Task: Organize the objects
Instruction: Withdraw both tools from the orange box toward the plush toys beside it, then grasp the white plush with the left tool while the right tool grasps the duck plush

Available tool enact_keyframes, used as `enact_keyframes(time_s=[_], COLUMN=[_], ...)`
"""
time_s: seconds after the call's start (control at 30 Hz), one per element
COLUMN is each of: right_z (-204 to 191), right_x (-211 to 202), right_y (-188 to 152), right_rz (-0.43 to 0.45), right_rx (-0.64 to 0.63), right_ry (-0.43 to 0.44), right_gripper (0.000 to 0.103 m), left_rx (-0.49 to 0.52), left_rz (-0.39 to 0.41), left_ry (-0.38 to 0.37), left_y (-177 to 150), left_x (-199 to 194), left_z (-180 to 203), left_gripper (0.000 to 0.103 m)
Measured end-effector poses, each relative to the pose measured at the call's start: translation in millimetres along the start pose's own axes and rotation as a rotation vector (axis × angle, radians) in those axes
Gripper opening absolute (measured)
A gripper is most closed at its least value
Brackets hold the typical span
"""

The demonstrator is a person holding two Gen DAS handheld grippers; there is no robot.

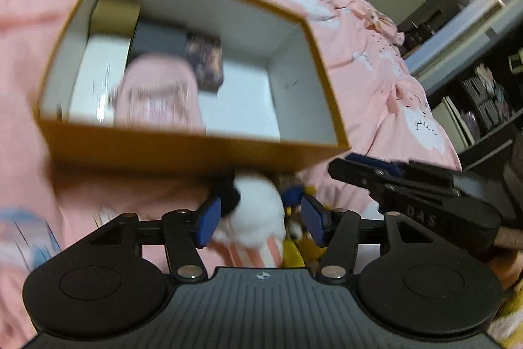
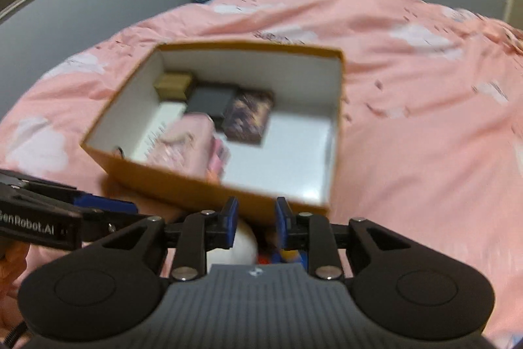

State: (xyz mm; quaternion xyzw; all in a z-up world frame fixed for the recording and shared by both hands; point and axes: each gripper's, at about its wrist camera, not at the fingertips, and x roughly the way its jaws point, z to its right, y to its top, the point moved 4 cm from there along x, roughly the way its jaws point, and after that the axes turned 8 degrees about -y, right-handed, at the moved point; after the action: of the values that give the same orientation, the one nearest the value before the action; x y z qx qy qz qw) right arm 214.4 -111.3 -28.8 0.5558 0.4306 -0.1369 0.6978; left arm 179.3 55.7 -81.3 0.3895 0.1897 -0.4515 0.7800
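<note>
An open cardboard box (image 2: 183, 188) with mustard outer walls and white inner walls sits on a pink bedspread (image 2: 425, 120), its near wall just beyond both sets of fingertips. Inside, the left half is crowded: a tan box (image 2: 173, 85) in the far left corner, a dark grey box (image 2: 210, 102) beside it, a dark patterned box (image 2: 248, 116) towards the middle, a pink packet (image 2: 193, 146) against the near wall, and a white box (image 1: 94, 77) along the left wall. The right half of the floor is bare white.

The left gripper (image 1: 260, 218) stands with its 2 blue pads apart; a white plush toy (image 1: 258, 208) shows between them, though blur hides whether they touch it. The right gripper (image 2: 256, 218) has its pads a narrow gap apart, pressing on nothing. Wide bedspread lies free to the box's right.
</note>
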Motion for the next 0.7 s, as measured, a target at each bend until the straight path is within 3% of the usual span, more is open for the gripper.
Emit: enact_keyframes(time_s=[0.27,0.7], right_z=[11.9,17.1], right_x=[3.7,20.3], right_y=[-45.8,-60.9], right_rz=[-0.015,-0.043], right_rx=[0.016,0.023], right_ry=[-0.092,-0.072], right_gripper=[0.062,0.065], left_rx=[-0.103,-0.134], left_rz=[-0.044,-0.051], left_ry=[0.037,0.1], left_y=[-22.5,-22.3], left_x=[40.5,60.8], left_z=[-16.9,-21.1], left_gripper=[0.073,0.079])
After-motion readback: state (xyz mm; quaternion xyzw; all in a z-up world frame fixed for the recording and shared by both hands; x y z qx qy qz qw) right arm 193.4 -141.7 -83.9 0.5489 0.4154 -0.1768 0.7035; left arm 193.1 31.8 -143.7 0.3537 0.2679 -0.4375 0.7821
